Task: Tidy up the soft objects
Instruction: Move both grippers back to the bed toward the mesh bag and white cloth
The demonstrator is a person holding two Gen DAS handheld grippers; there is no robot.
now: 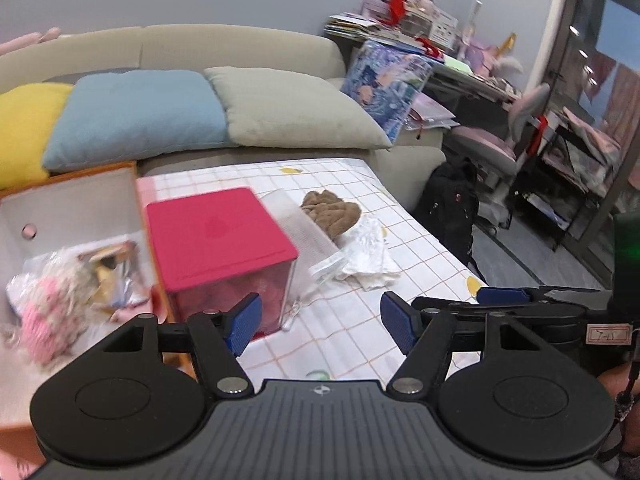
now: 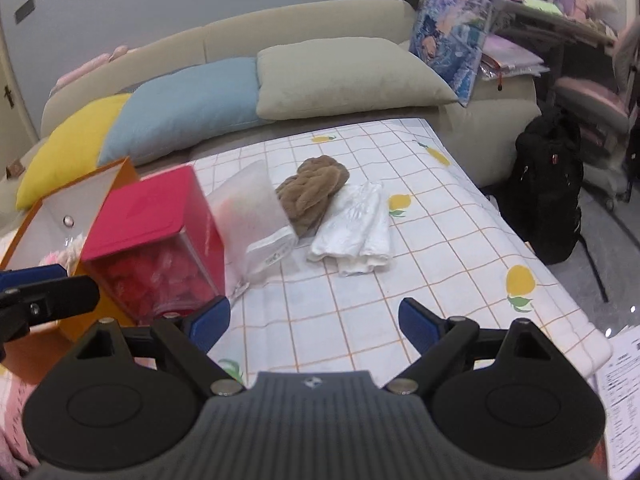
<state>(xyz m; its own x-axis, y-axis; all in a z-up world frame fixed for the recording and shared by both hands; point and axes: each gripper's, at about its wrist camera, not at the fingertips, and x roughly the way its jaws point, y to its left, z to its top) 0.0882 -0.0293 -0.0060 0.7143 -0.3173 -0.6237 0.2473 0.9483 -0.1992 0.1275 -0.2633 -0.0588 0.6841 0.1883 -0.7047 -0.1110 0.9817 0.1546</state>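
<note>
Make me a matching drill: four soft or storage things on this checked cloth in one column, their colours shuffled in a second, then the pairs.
Things:
1. Fuzzy bundle
2. Folded cloth
3. Box lid
4. Middle pillow

Colours:
A. White
B. Light blue
C. Brown
D. Red

Pairs: 1-C, 2-A, 3-D, 4-B

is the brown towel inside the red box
No, the brown towel lies on the checked cloth, beside the red box.
</note>
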